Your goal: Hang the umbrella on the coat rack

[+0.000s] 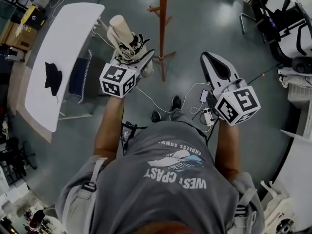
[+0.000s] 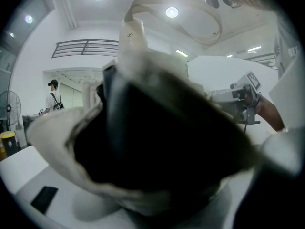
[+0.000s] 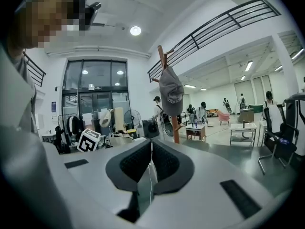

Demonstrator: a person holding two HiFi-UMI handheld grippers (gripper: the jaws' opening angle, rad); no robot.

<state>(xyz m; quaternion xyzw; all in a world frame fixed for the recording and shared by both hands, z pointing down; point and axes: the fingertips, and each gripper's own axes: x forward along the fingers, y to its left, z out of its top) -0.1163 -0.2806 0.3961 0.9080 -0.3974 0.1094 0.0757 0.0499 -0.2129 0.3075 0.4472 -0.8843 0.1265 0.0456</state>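
Note:
In the head view, the folded black-and-cream umbrella (image 1: 127,44) with its beige handle (image 1: 120,27) sticks up and away out of my left gripper (image 1: 133,57), which is shut on it. In the left gripper view the umbrella's fabric (image 2: 157,147) fills the picture and hides the jaws, and its strap loop (image 2: 190,14) curves overhead. My right gripper (image 1: 210,61) is level with the left one, shut and holding nothing; its black pads meet (image 3: 151,144). The red-brown wooden coat rack (image 1: 163,13) stands ahead between the two grippers. A grey cap (image 3: 170,93) hangs on it.
A long white table (image 1: 68,38) with a black item (image 1: 52,76) on it stands at the left, with a chair (image 1: 79,79) beside it. Cables and a small device (image 1: 203,97) lie on the floor near the person's feet. Chairs and equipment (image 1: 287,23) crowd the right side.

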